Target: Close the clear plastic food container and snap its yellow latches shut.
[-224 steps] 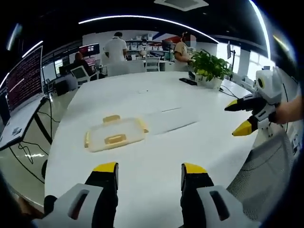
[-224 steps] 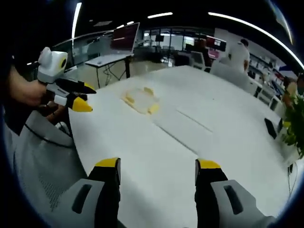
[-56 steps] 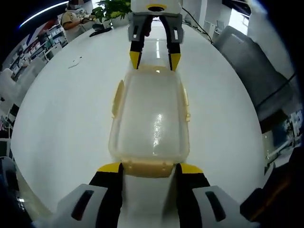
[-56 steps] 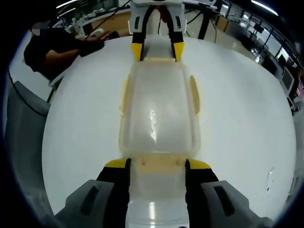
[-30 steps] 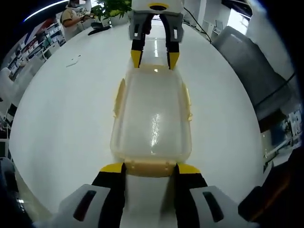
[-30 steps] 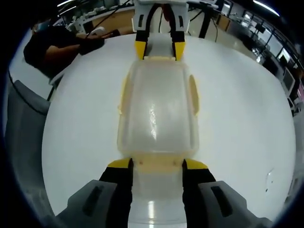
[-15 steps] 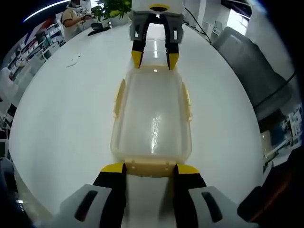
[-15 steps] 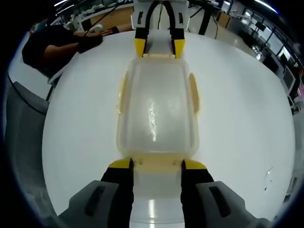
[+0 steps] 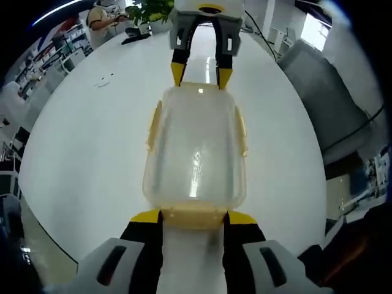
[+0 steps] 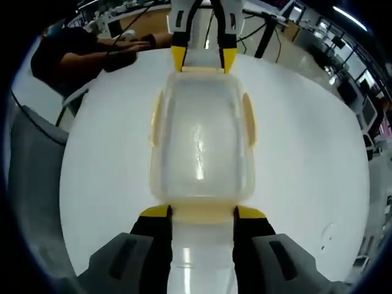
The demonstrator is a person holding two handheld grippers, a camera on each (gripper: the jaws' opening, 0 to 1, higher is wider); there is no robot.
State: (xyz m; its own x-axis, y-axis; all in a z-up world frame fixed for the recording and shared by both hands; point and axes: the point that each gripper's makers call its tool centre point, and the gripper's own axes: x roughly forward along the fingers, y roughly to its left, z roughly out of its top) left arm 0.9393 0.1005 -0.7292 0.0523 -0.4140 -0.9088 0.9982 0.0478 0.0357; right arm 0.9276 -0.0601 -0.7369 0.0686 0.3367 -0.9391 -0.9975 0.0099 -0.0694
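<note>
Since 0.5 s ago little has shifted: the container, mid-frame on the white table, remains pinched endwise, left gripper and right gripper each clamped on an end latch, so the side latches look unsnapped.

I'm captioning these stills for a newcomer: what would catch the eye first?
First the clear container, lid on, in the middle of a white table, with a gripper at each short end. The left gripper straddles the near yellow latch, while the right gripper faces it from the far end. Beyond, a potted plant stands at the table's far edge.
</note>
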